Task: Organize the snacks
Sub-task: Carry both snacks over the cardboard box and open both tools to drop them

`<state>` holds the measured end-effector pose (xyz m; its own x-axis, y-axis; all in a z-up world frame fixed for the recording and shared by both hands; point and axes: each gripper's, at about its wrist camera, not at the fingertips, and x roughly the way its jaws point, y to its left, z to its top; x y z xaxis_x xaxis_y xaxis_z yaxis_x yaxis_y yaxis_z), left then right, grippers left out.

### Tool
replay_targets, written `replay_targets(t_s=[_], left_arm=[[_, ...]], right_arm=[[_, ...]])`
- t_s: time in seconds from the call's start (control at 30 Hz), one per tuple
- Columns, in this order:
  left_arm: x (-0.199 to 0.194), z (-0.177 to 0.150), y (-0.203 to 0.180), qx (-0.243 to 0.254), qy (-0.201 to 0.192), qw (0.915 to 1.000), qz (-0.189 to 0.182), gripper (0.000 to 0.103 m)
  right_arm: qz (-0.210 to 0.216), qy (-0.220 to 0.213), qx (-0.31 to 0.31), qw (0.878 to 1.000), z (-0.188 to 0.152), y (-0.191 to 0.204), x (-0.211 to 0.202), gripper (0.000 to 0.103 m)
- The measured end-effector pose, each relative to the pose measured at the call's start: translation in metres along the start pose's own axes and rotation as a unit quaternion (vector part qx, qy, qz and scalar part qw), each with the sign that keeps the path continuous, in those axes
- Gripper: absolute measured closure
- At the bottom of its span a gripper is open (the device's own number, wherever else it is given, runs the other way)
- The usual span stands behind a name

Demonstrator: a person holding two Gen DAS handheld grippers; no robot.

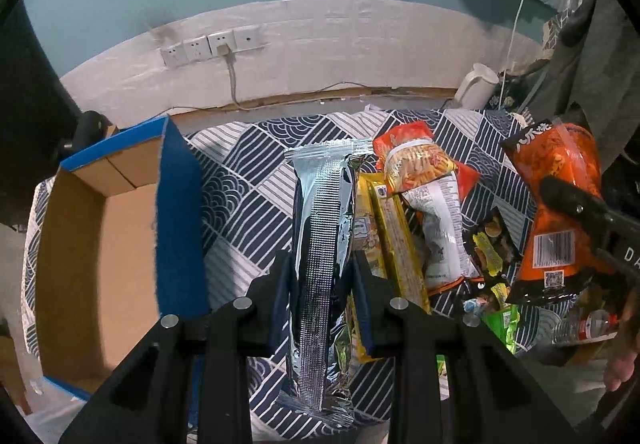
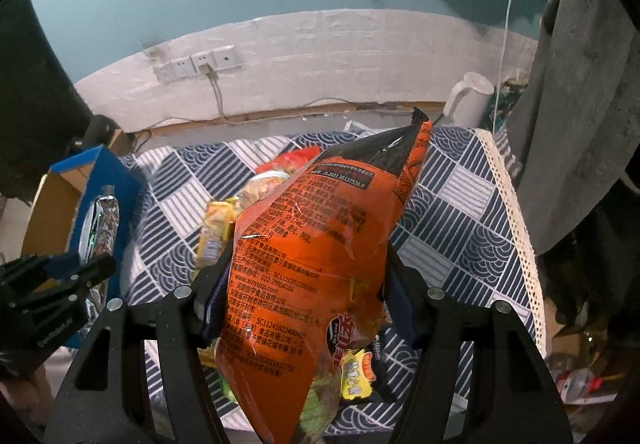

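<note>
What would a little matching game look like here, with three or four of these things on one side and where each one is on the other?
Things:
1. silver packet
2. orange bag
3. cardboard box
4. white kettle

Places:
A. on the floor by the wall
B. clamped in the right gripper
C. standing open at the left edge of the patterned cloth
D. clamped in the left gripper

Pairs: 1-D, 2-B, 3-C, 4-A
</note>
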<state>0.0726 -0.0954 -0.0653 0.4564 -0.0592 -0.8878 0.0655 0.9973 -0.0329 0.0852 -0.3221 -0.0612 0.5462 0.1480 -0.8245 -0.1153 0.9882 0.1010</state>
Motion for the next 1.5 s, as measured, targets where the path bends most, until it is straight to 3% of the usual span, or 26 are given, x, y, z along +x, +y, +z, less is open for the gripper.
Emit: replay_targets(t_s=[0.33,0.9,1.3,1.5], left_arm=[[-0.029,-0.003,0.031,-0.016,-0.022,0.9994,0.02,0.073],[-0.053,-0.018,0.12,-0.08,-0.036,0.9949,0.051,0.073],[-0.056,-0.038,0.188,-0.129,-0.037,0.9876,0.081,0.073],[-0.044,-0.052,0.219,-0.153,-0.02,0.9832,0.097,0.073]], right_arm=[[0.017,-0.012,-0.02,1.0,0.01,0.035,-0.018,0.037],[0.056,-0.015,-0.107,0.993,0.022,0.156,-0.019,0.037],[0.089,0.018,-0.16,0.983,0.018,0.242,0.008,0.037],[0.098,0.042,-0.179,0.978,0.011,0.276,0.031,0.037]])
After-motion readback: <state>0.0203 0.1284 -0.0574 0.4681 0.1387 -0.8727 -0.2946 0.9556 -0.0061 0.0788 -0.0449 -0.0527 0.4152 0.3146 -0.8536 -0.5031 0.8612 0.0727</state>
